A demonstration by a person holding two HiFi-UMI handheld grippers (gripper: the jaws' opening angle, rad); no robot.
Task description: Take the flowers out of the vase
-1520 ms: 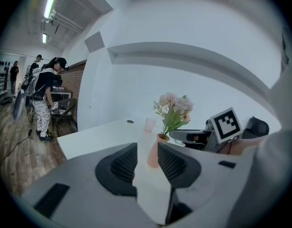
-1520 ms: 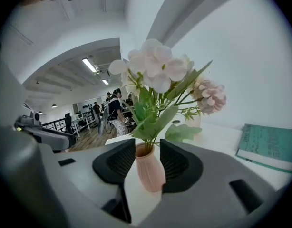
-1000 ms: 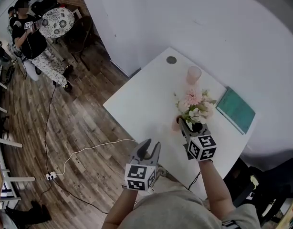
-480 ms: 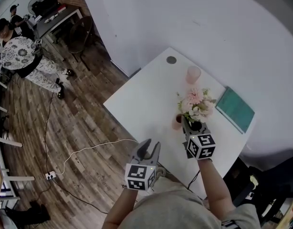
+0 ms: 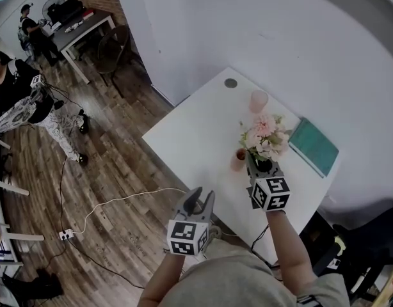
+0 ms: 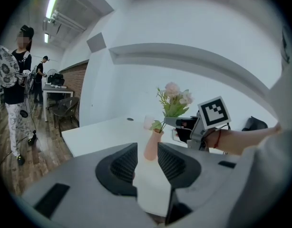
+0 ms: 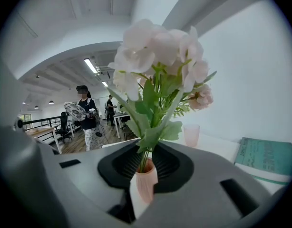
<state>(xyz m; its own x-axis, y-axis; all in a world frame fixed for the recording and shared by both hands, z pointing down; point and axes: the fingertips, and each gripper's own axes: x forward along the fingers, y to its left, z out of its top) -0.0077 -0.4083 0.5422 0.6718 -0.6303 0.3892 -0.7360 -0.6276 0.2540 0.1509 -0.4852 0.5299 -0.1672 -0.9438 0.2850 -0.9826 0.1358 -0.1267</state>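
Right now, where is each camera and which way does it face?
Head view: on the person's head, facing down at the table; left hand-held gripper and right hand-held gripper show.
Left gripper view: behind its open jaws, facing the vase; right forearm shows.
Right gripper view: behind its jaws, which just closed on the flowers.
All share vase and flowers.

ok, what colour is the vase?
Pale pink vase, with a ribbed surface; it shows best in the right gripper view.
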